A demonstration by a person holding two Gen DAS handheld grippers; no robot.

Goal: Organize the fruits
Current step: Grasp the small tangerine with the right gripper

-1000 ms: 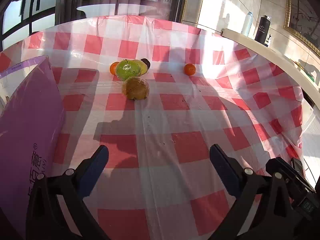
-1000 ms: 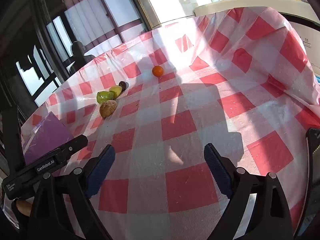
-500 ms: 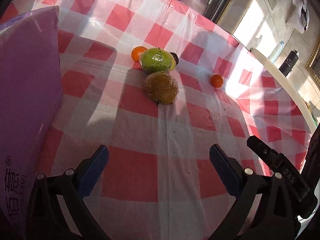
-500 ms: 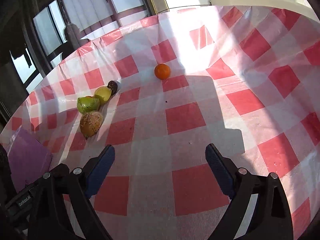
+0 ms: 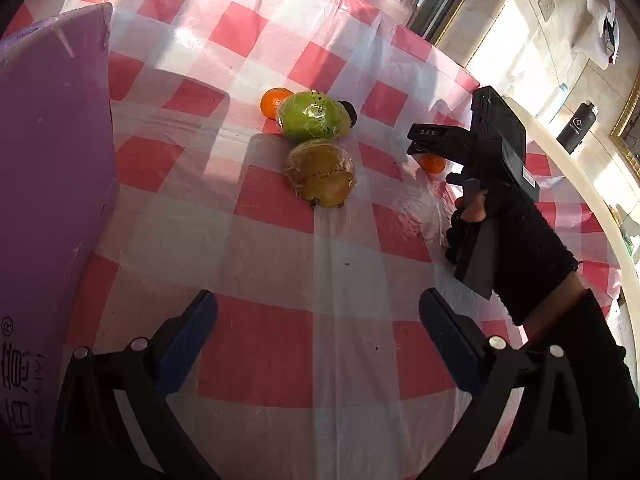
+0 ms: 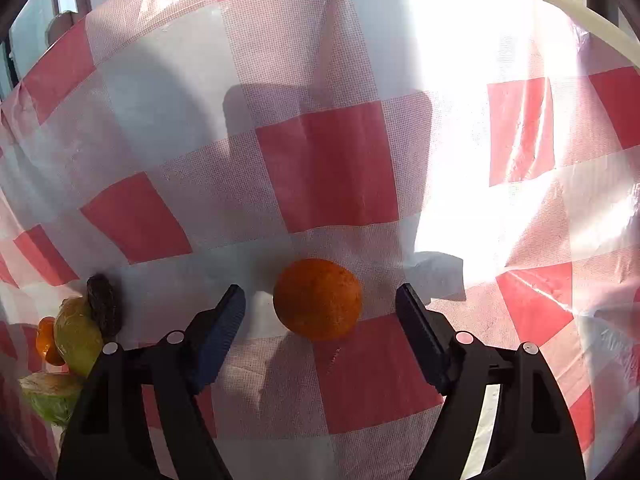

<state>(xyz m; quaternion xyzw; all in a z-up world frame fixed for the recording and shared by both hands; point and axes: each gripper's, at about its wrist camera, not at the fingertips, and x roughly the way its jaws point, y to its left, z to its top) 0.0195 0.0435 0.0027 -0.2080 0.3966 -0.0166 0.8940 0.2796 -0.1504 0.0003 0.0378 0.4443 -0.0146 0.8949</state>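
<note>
A lone orange (image 6: 318,300) lies on the red-and-white checked tablecloth (image 6: 328,168). My right gripper (image 6: 320,292) straddles it; the jaws are closing and a gap still shows on both sides of the fruit. In the left wrist view the same orange (image 5: 433,164) peeks out under the right gripper's body (image 5: 492,136). Left of it sits a cluster: a green wrapped fruit (image 5: 310,116), a brown-yellow wrapped fruit (image 5: 322,178), a second orange (image 5: 273,101) and a small dark fruit (image 5: 350,110). My left gripper (image 5: 318,304) hangs open over bare cloth, short of the cluster.
A purple box (image 5: 52,180) stands along the left side of the table. A gloved hand (image 5: 516,236) carries the right gripper. Beyond the table's right edge, a pale counter (image 5: 560,152) holds a dark bottle (image 5: 578,122).
The right gripper has swept forward across the table to the lone orange and its jaws have narrowed around it. It now appears in the left wrist view. The left gripper edged nearer the cluster.
</note>
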